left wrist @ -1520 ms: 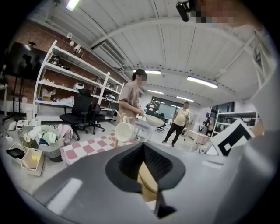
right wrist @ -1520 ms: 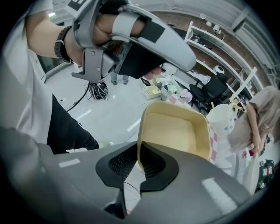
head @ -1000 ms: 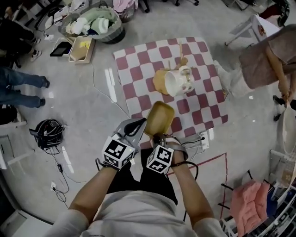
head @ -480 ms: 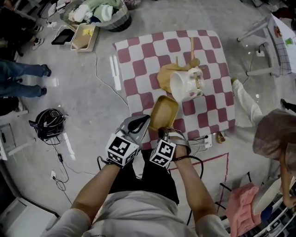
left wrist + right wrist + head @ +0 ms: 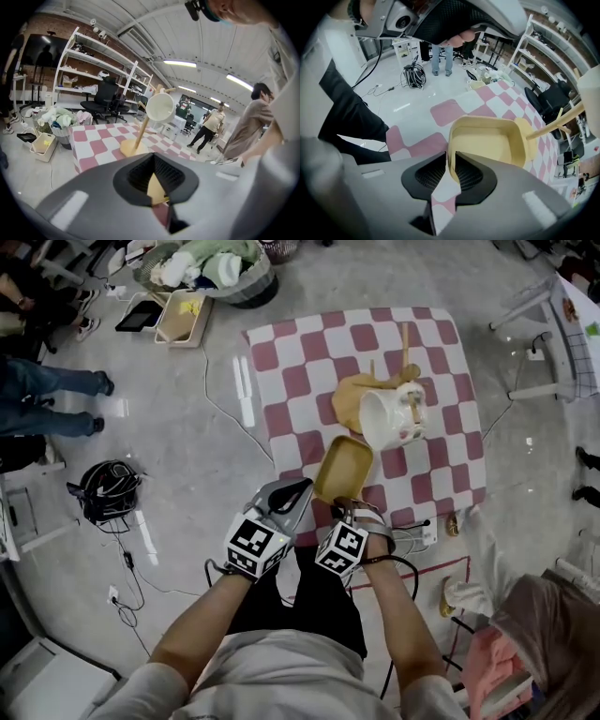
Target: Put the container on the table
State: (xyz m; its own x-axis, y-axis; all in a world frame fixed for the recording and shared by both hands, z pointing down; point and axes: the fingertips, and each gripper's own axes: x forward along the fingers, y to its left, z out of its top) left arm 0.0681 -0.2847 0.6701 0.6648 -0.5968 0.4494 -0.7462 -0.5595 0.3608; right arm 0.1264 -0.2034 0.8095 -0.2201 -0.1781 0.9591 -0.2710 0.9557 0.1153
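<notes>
The yellow rectangular container (image 5: 343, 470) hangs over the near edge of the table with the red-and-white checked cloth (image 5: 281, 418). My right gripper (image 5: 339, 505) is shut on its near rim. In the right gripper view the jaws pinch the container (image 5: 487, 140) wall at my right gripper (image 5: 451, 166), with the checked cloth (image 5: 450, 112) below. My left gripper (image 5: 298, 487) sits just left of the container, shut and holding nothing. Past my left gripper (image 5: 152, 199), a bit of the container (image 5: 157, 190) shows.
A wooden mug tree with a white cup (image 5: 389, 418) stands mid-table, beyond the container. On the floor are a laundry basket (image 5: 211, 268), a tray box (image 5: 183, 317), a cable coil (image 5: 108, 493) and a power strip (image 5: 427, 535). People's legs (image 5: 47, 399) stand left; another person (image 5: 553, 634) is at the bottom right.
The container and both grippers have moved slightly forward over the table's near edge. The person on the right has moved toward the bottom right corner.
</notes>
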